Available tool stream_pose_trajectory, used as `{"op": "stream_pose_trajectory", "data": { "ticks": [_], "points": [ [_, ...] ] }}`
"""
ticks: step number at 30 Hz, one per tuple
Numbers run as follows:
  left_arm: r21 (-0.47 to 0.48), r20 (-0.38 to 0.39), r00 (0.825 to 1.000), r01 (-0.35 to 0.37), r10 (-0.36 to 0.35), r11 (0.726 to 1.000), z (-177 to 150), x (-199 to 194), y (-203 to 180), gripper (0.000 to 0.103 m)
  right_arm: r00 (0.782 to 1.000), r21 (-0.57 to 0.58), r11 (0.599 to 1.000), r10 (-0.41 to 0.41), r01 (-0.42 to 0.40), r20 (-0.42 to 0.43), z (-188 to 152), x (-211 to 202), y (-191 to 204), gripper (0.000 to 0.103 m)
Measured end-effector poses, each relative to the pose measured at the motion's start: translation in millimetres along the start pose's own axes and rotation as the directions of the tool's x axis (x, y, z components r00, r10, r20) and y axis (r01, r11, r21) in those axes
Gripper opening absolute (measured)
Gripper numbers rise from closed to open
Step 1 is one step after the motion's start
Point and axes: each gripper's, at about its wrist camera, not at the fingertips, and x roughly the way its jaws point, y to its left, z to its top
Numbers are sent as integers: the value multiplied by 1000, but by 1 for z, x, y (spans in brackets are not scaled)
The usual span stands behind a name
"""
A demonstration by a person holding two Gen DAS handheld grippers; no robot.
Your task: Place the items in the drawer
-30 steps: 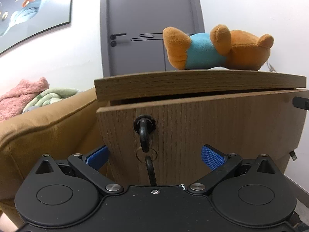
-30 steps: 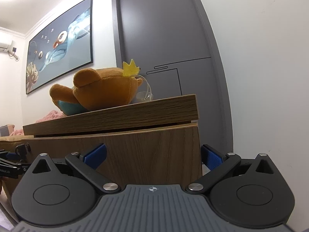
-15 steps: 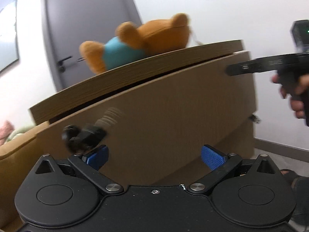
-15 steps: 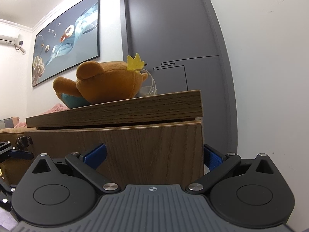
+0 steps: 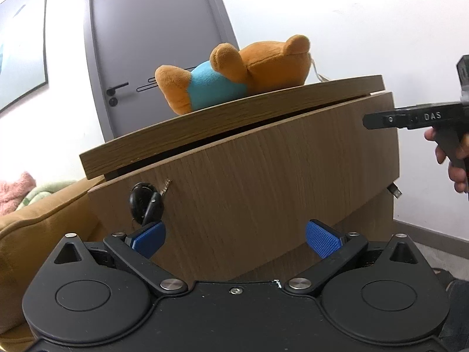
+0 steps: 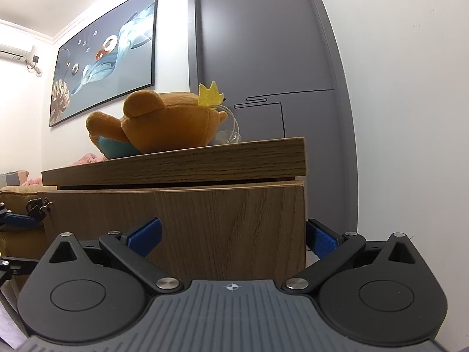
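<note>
An orange plush bear [image 5: 234, 79] in a blue shirt lies on top of the wooden cabinet [image 5: 228, 123]. Under the top, past a dark gap, is the drawer front [image 5: 263, 193], which has a key with a black fob [image 5: 146, 205] in its lock. My left gripper [image 5: 236, 236] is open in front of the drawer, its left pad just below the fob, holding nothing. My right gripper [image 6: 233, 237] is open too, with the drawer front's [image 6: 190, 220] right end between its fingers. In the right wrist view the bear [image 6: 167, 129] wears a yellow crown [image 6: 209, 94].
A grey door [image 5: 152, 44] stands behind the cabinet. A tan sofa [image 5: 35, 234] with pink and green cloths is to its left. The right gripper [image 5: 410, 117], held by a hand [image 5: 457, 164], shows at the cabinet's right end. A picture [image 6: 105, 67] hangs on the wall.
My left gripper has swung to the right along the drawer front, so the key fob now sits at my left pad and hangs askew. The right gripper has edged closer to the cabinet.
</note>
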Motion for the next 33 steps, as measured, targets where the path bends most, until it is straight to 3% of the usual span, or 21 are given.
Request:
{"op": "stream_pose_trajectory", "data": {
  "ticks": [6,14,18,22,33],
  "points": [
    [-16,-2,1000,-9,9,1000,-6,-14,6,102,1000,1,1000,-6,6,11,-1,-4,0,103],
    [-82,-44,985,-171,168,982,-21,3,27,102,1000,11,1000,-23,23,17,-3,-2,2,103],
    [-112,-58,978,-204,199,972,-19,15,37,102,999,16,999,-29,29,19,-3,-1,3,103],
    [-118,-41,981,-195,191,974,-11,22,39,102,999,21,999,-35,34,20,-4,1,3,103],
    [-199,-84,982,-186,172,962,2,36,48,103,999,30,999,-19,18,35,-1,6,1,103]
  ]
}}
